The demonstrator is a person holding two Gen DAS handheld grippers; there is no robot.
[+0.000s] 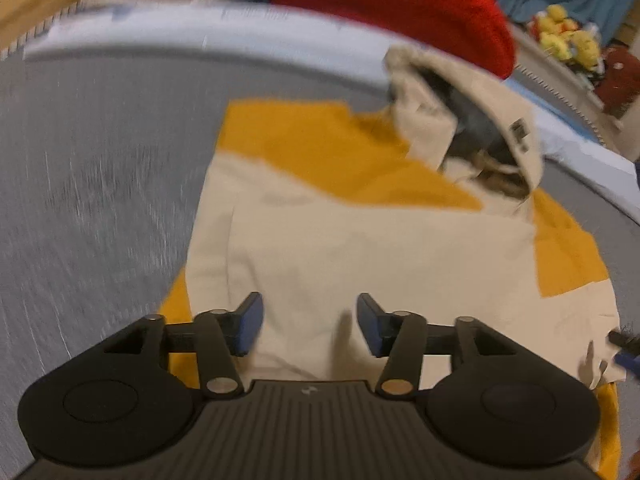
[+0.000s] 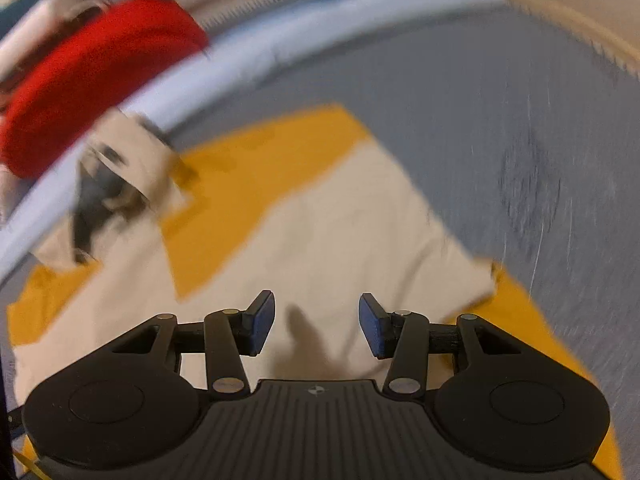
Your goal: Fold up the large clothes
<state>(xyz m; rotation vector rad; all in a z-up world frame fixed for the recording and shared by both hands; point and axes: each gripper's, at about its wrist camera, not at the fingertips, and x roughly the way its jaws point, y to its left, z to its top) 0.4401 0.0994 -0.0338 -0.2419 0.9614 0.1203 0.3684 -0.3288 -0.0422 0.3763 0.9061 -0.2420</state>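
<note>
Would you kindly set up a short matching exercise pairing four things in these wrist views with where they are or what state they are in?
Things:
1. cream and mustard-yellow hooded garment
2. bright red knitted cloth
3. left gripper
4. yellow plush toys

Places or states:
A. far off in the background, at the upper right of the left wrist view
B. spread flat on the grey surface
C. bunched at the grey surface's far edge, behind the hood
D. fingers apart, nothing between them

Pairs: 1-B, 2-C, 3-D, 4-A
</note>
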